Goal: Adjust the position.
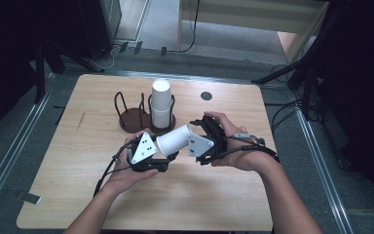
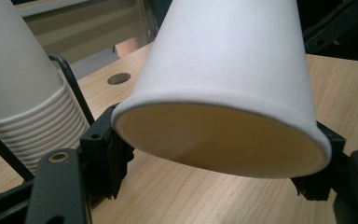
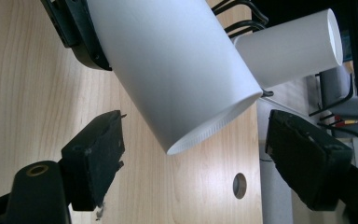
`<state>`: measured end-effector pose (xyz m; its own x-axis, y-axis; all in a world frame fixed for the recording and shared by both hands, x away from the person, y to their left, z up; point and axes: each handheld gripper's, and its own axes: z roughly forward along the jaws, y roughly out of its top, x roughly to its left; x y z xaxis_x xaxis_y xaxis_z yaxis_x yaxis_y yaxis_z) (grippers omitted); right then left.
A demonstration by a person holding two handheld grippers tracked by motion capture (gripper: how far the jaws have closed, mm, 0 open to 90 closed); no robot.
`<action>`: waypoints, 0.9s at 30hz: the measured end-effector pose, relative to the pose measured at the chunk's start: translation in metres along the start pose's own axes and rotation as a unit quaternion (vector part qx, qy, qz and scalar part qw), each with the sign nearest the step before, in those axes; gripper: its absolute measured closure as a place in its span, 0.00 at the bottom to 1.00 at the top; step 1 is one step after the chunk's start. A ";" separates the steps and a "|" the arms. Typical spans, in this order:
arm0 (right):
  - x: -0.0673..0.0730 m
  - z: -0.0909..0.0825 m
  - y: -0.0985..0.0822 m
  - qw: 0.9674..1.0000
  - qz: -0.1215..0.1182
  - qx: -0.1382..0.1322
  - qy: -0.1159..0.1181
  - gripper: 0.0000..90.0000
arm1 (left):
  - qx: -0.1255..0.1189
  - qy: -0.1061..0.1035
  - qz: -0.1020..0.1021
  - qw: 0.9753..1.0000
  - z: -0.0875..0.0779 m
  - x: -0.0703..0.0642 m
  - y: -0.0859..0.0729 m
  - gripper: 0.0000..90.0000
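The left gripper (image 1: 161, 155) pinches a white paper cup (image 1: 174, 139) at its rim, one jaw on each side of the open mouth, as the left gripper view shows. The cup (image 2: 228, 60) lies nearly level above the table (image 1: 78, 185), base pointing toward the right gripper (image 1: 198, 139). Inside it looks empty, just bare cream wall. The right gripper's jaws stand spread on either side of the cup's base (image 3: 186, 79), clear of it, not touching. Behind, a dark wire rack (image 1: 135, 114) sits on the table with two bays: the right bay carries a stack of cups (image 1: 160, 103), upside down, nested rims showing at the bottom. The left bay holds nothing. A small round hole (image 1: 206, 96) marks the tabletop beyond.
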<state>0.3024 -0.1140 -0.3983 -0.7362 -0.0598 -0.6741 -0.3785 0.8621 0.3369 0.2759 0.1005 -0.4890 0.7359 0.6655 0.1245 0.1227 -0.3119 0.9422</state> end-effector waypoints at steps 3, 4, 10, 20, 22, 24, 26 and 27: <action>0.000 0.002 0.002 1.000 -0.008 0.000 0.005 0.23 | 0.000 -0.002 0.003 1.000 0.000 -0.001 0.000 0.29; 0.001 0.002 0.002 1.000 -0.013 0.001 0.006 0.23 | 0.001 -0.002 0.004 1.000 -0.001 -0.001 0.000 0.29; 0.001 0.007 0.001 0.999 -0.032 0.001 0.013 0.23 | 0.001 -0.005 0.009 1.000 -0.001 -0.002 -0.001 0.29; 0.003 0.013 0.003 0.998 -0.054 0.002 0.024 0.23 | 0.003 -0.008 0.014 1.000 0.000 -0.005 -0.002 0.29; 0.004 0.014 0.004 0.998 -0.058 0.003 0.024 0.22 | 0.004 -0.008 0.014 1.000 0.000 -0.005 -0.002 0.29; 0.004 0.016 0.005 0.998 -0.061 0.005 0.024 0.22 | 0.005 -0.008 0.015 1.000 0.000 -0.005 -0.002 0.29; 0.005 0.017 0.006 0.997 -0.067 0.007 0.026 0.23 | 0.005 -0.008 0.017 1.000 0.001 -0.005 -0.002 0.29; 0.005 0.017 0.006 0.997 -0.069 0.006 0.026 0.23 | 0.005 -0.008 0.017 1.000 0.001 -0.005 -0.002 0.29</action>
<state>0.3060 -0.1002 -0.4107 -0.7063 -0.2042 -0.6778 -0.4718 0.8497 0.2356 0.2723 0.0971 -0.4919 0.7510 0.6426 0.1519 0.1040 -0.3422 0.9339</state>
